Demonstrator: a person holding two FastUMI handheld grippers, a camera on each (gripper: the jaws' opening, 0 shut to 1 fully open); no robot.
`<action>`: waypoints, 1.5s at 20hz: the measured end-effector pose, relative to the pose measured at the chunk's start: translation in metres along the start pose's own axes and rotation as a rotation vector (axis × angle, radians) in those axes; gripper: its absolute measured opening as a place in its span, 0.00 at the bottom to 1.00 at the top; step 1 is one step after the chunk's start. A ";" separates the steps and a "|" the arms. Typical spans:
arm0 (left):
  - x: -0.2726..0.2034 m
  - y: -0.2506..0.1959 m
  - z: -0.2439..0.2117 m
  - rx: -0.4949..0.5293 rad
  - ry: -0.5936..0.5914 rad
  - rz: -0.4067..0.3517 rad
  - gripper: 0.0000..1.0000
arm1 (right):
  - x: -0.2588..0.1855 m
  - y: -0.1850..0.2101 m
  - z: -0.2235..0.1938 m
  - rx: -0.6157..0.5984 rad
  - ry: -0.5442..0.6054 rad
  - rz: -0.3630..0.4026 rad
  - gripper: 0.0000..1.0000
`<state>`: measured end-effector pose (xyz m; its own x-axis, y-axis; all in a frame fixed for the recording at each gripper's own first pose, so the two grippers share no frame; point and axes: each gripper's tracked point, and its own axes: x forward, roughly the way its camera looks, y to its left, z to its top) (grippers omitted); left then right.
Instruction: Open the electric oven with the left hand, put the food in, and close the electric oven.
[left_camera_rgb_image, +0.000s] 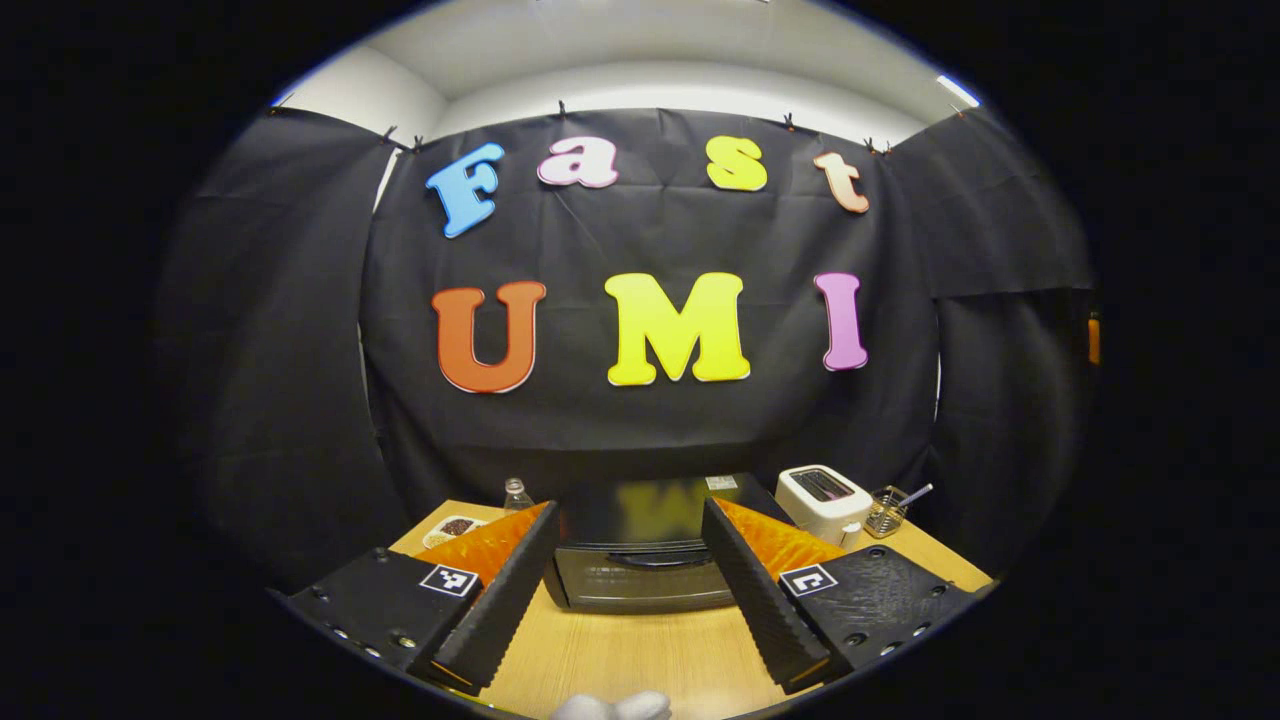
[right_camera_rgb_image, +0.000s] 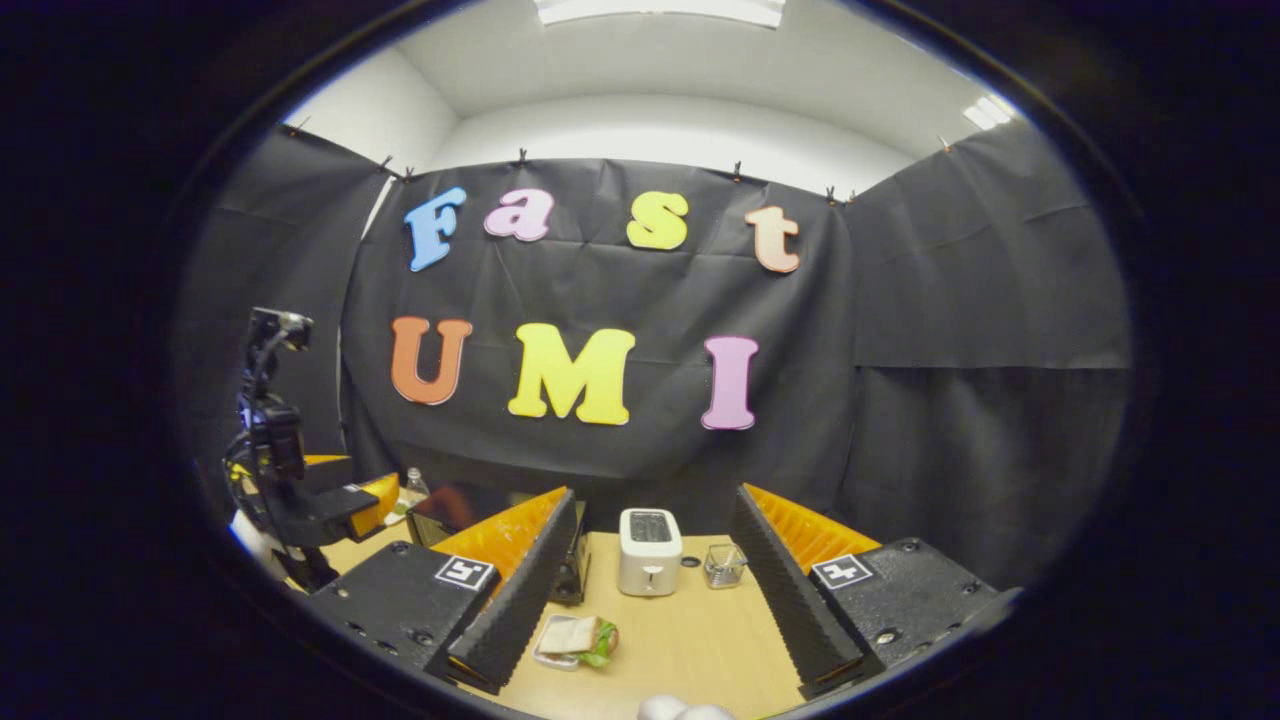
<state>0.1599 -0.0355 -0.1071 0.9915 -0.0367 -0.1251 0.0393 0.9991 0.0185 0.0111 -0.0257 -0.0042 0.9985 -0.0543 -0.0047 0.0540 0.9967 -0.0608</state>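
The black electric oven (left_camera_rgb_image: 640, 575) stands on the wooden table (left_camera_rgb_image: 640, 655) with its door closed and its handle across the top of the door. My left gripper (left_camera_rgb_image: 630, 512) is open and hovers in front of the oven, one finger to each side of it, apart from the handle. A sandwich with lettuce on a small plate (right_camera_rgb_image: 575, 640) lies on the table just inside the left finger of my right gripper (right_camera_rgb_image: 652, 497), which is open and holds nothing. In the right gripper view the oven (right_camera_rgb_image: 572, 570) is mostly hidden behind that finger, and the left gripper (right_camera_rgb_image: 335, 505) shows farther off.
A white toaster (left_camera_rgb_image: 822, 500) and a small wire holder (left_camera_rgb_image: 888, 510) stand right of the oven. A clear bottle (left_camera_rgb_image: 516, 493) and a dish of dark food (left_camera_rgb_image: 455, 527) sit to its left. A small glass (right_camera_rgb_image: 723, 565) stands beside the toaster (right_camera_rgb_image: 650, 550).
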 end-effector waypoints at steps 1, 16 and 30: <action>0.016 -0.005 -0.014 0.003 0.035 -0.001 0.94 | 0.001 -0.006 0.000 -0.008 0.004 -0.013 1.00; 0.161 -0.033 -0.149 0.002 0.324 -0.014 0.87 | 0.019 -0.046 -0.035 -0.056 0.121 -0.122 0.92; 0.086 -0.034 -0.179 0.002 0.384 -0.040 0.98 | 0.021 -0.027 -0.056 -0.043 0.150 -0.059 1.00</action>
<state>0.2213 -0.0688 -0.2964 0.8702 -0.0636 -0.4886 0.0774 0.9970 0.0082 0.0301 -0.0575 -0.0582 0.9810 -0.1240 -0.1491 0.1084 0.9882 -0.1082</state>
